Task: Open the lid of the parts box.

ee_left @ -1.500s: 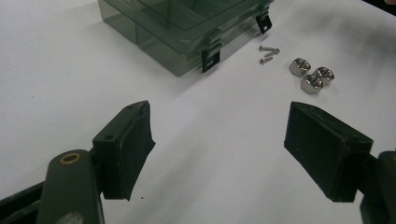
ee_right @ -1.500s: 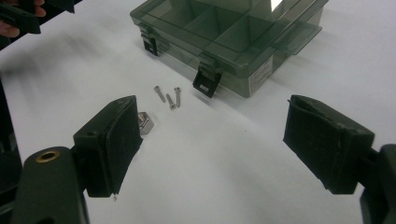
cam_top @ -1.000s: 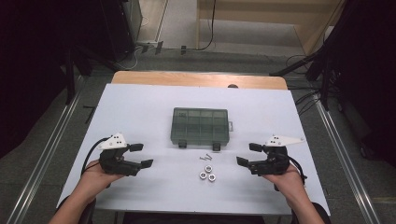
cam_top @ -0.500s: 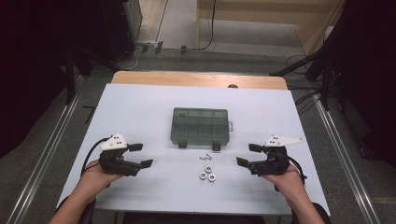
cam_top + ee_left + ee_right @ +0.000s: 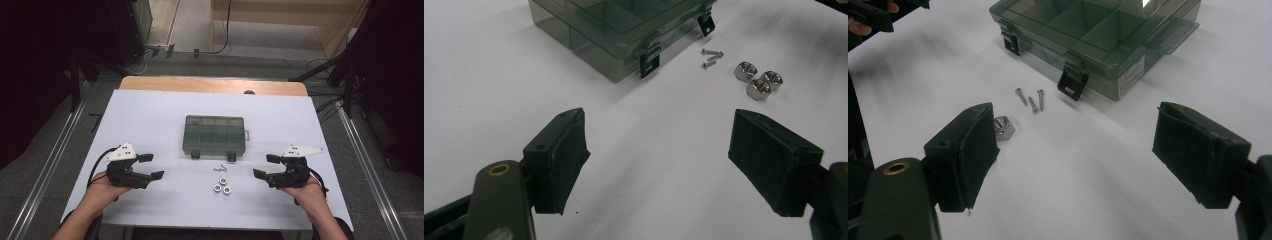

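While both grippers rest low near the front of the white table (image 5: 150, 115), nothing is held in either one. The biggest thing on the table is one see-through green box (image 5: 214, 134) with little rooms inside. It sits in the middle of the table, its lid is down, and its long side runs left to right. Two black latches (image 5: 231, 157) hang on its front wall, the side that faces the person. The left gripper (image 5: 151, 166) sits on the left side, well apart from the box, and points toward the middle of the table with its jaws wide apart. The right gripper (image 5: 266, 166) sits on the right side and points back toward the middle too, also with its jaws wide apart. Between the two grippers, just in front of the box, lie three shiny nuts (image 5: 222, 185) close together in a small bunch. A bit nearer the box lie the screws (image 5: 1031, 100); the right gripper view shows three of them, thin and small, lying side by side with their long way pointing toward the box.
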Tool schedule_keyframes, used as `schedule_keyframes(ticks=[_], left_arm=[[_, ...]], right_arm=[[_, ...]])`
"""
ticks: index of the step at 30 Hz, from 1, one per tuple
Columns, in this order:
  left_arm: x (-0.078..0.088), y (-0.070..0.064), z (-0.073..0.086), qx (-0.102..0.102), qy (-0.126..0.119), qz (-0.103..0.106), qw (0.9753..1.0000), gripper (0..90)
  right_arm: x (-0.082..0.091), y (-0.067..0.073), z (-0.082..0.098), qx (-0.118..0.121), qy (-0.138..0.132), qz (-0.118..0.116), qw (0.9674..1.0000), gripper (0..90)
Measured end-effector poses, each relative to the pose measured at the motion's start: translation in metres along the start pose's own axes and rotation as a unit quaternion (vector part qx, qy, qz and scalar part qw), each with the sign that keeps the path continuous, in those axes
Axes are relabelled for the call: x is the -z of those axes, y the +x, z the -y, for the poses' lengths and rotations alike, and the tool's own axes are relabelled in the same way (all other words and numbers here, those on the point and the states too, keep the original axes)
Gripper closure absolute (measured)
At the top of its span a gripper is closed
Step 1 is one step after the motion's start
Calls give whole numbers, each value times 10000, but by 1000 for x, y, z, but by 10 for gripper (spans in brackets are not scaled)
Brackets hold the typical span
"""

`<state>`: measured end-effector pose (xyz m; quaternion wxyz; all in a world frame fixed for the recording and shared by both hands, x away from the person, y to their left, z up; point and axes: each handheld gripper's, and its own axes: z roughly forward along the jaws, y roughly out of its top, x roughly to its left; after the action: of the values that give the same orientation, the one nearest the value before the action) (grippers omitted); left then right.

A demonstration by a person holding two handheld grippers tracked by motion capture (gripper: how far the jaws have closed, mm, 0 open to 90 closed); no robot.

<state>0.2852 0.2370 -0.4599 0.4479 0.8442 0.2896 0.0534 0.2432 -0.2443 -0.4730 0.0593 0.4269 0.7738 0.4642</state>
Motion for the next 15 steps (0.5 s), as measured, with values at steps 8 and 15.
schedule_keyframes(ticks=[8,15], left_arm=[[-2,1,-1,102,71,37,9999,231],[-4,0,-2,69,118,28,9999,231]], right_arm=[[1,0,-1,-24,-57,-31,10000,182],[-1,0,-1,-133,-20,30,9999,176]])
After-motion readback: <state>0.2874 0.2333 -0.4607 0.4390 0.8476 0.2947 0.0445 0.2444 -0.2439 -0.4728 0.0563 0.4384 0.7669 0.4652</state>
